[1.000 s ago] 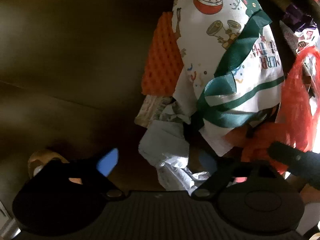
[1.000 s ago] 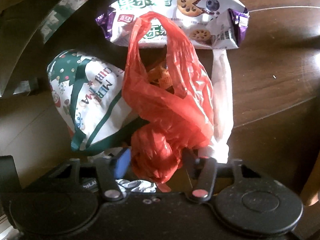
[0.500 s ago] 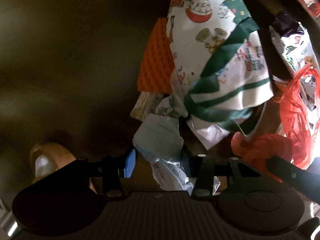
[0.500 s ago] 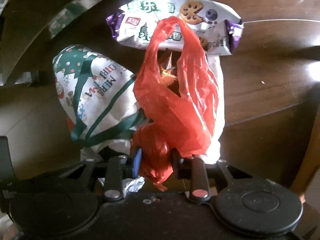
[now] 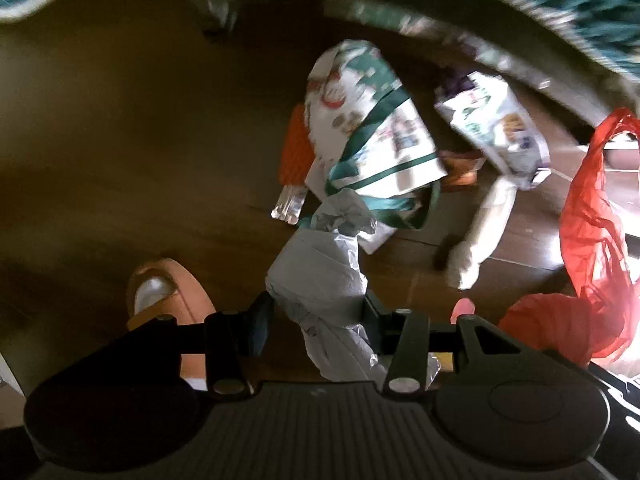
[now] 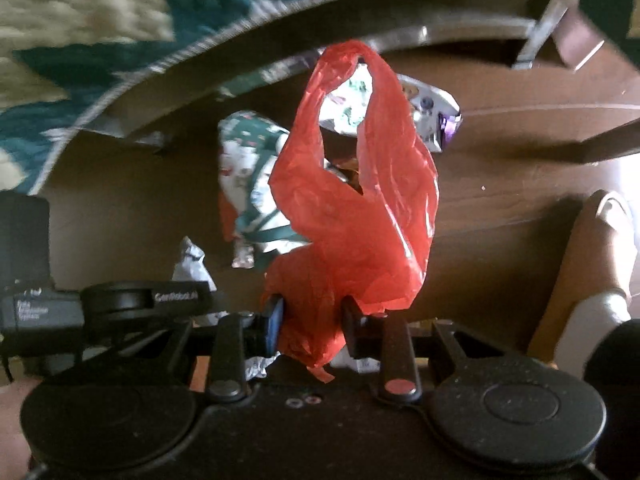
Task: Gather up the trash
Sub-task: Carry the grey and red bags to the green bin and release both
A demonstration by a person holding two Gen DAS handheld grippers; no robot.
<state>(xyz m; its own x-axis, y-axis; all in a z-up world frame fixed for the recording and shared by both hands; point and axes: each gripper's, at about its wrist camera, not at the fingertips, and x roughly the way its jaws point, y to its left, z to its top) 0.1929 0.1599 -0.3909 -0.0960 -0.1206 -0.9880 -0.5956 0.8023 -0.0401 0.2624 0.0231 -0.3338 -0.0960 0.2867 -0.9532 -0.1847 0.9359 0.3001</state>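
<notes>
Fingers of the left gripper (image 5: pixel 316 316) are clamping a crumpled grey plastic bag (image 5: pixel 320 276) at the lower centre of the left wrist view, the bag bulging up between them and trailing down toward the gripper body. Above it, lying on the dark brown wooden floor (image 5: pixel 140 128), is a white paper gift bag with green ribbon handles and Christmas prints (image 5: pixel 372 136). An orange dimpled foam sheet (image 5: pixel 296 152) is peeking out at that bag's left edge. A white and purple snack packet (image 5: pixel 496 128) is lying to the upper right, and a pale cream wrapper (image 5: pixel 484 232) is stretching down below it. At the right edge a crinkled red plastic bag (image 5: pixel 592 232) is hanging. At lower left, an orange slipper on a person's foot (image 5: pixel 168 300) is showing beside the gripper.

Moving to the right wrist view, the fingers of the right gripper (image 6: pixel 312 320) are pinching the knotted bottom of the red plastic bag (image 6: pixel 360 208), which is filling the centre of the frame with its looped handle uppermost. Behind it the Christmas gift bag (image 6: pixel 248 172) is lying on the floor at centre left and the snack packet (image 6: pixel 428 112) at upper centre. The left gripper's black body (image 6: pixel 120 304) is sitting at lower left, with a tuft of the grey bag (image 6: pixel 192 260) above it. A teal and cream patterned cloth (image 6: pixel 120 40) is covering the upper left.
</notes>
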